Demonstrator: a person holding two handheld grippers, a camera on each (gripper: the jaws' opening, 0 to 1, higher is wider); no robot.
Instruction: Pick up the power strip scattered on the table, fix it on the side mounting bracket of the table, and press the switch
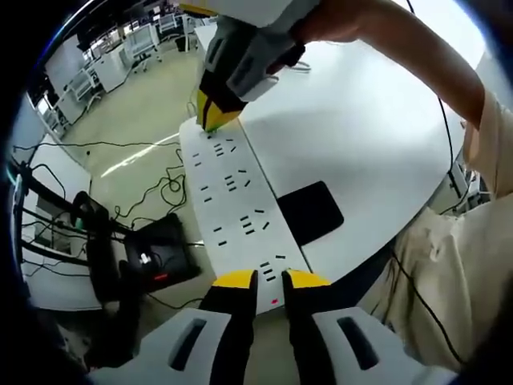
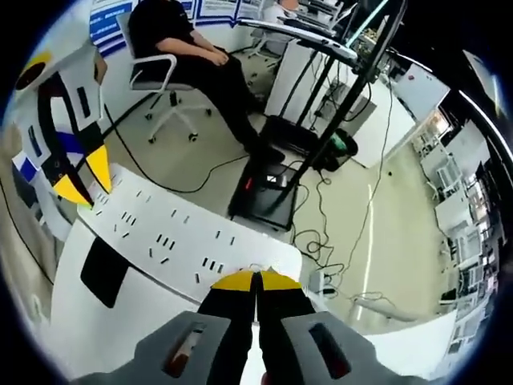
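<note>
Left gripper view: two tongs (image 1: 269, 279) (image 1: 215, 115) meet one power strip (image 1: 236, 204).

Seated person (image 2: 192, 56) on white chair (image 2: 156, 76) — floor cables (image 1: 156, 188).

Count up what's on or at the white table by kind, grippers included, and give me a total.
Power strip: 1
Black flat pad: 1
Grippers: 2, left gripper and right gripper, one at each end of the strip
Total: 4
</note>
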